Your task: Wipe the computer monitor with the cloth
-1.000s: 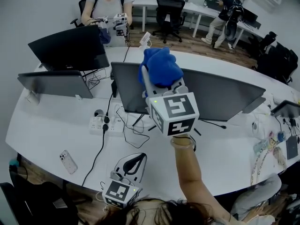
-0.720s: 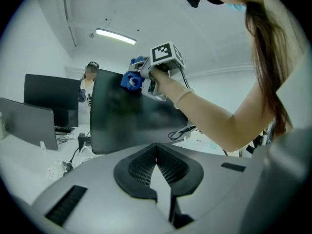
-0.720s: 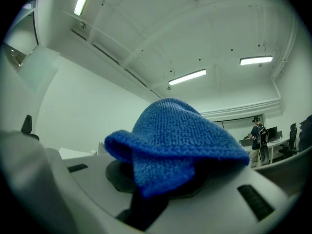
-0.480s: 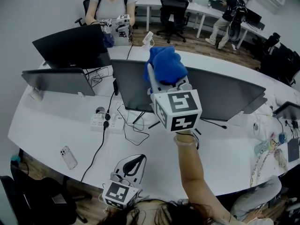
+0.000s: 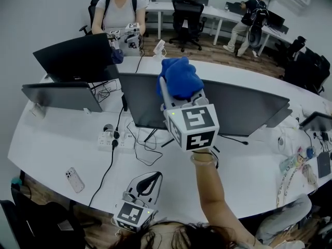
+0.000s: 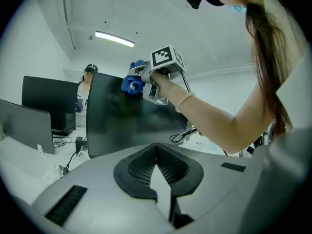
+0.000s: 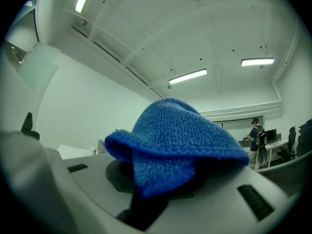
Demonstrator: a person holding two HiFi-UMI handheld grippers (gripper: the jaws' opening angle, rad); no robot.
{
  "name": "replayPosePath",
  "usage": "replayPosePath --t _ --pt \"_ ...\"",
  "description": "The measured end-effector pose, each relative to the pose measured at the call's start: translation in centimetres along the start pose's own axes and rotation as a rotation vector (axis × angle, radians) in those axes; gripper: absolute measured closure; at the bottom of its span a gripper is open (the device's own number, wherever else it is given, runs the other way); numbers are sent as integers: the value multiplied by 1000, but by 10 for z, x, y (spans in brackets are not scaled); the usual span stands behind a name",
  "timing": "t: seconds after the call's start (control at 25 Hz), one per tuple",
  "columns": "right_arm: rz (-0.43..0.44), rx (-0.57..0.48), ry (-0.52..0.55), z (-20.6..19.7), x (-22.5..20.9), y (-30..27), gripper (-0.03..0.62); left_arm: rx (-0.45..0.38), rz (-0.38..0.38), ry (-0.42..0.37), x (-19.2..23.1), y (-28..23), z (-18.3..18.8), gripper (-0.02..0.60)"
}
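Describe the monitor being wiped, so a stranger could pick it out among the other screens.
Look at the curved white table with several dark screens. The monitor stands in its middle and is the widest one. Only this one has a blue cloth at its top edge.

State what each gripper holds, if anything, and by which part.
Right gripper: blue cloth, pinched by its bunched lower folds, the rest draped over the jaws. Left gripper: nothing, jaws shut.

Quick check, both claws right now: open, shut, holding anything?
Left claw: shut, nothing in it.
Right claw: shut on the blue cloth.
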State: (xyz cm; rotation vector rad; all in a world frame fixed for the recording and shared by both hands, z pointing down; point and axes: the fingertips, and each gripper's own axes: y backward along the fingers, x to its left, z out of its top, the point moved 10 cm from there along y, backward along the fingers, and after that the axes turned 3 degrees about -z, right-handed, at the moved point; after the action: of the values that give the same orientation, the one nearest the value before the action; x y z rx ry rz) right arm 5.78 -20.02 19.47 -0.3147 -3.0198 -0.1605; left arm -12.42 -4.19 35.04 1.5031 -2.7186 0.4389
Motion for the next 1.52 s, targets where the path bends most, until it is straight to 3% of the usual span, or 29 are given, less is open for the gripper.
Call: replayPosePath --t 1.16,1.32,1.52 --pt "-19 -3 9 -4 -54 38 497 11 -17 -6 -52 -39 -2 572" --pt "-19 -6 5 -5 -58 42 497 12 -17 -43 -54 -41 -9 572" --pt "-26 -2 13 -6 -63 48 496 13 -14 -19 -63 -46 -6 572"
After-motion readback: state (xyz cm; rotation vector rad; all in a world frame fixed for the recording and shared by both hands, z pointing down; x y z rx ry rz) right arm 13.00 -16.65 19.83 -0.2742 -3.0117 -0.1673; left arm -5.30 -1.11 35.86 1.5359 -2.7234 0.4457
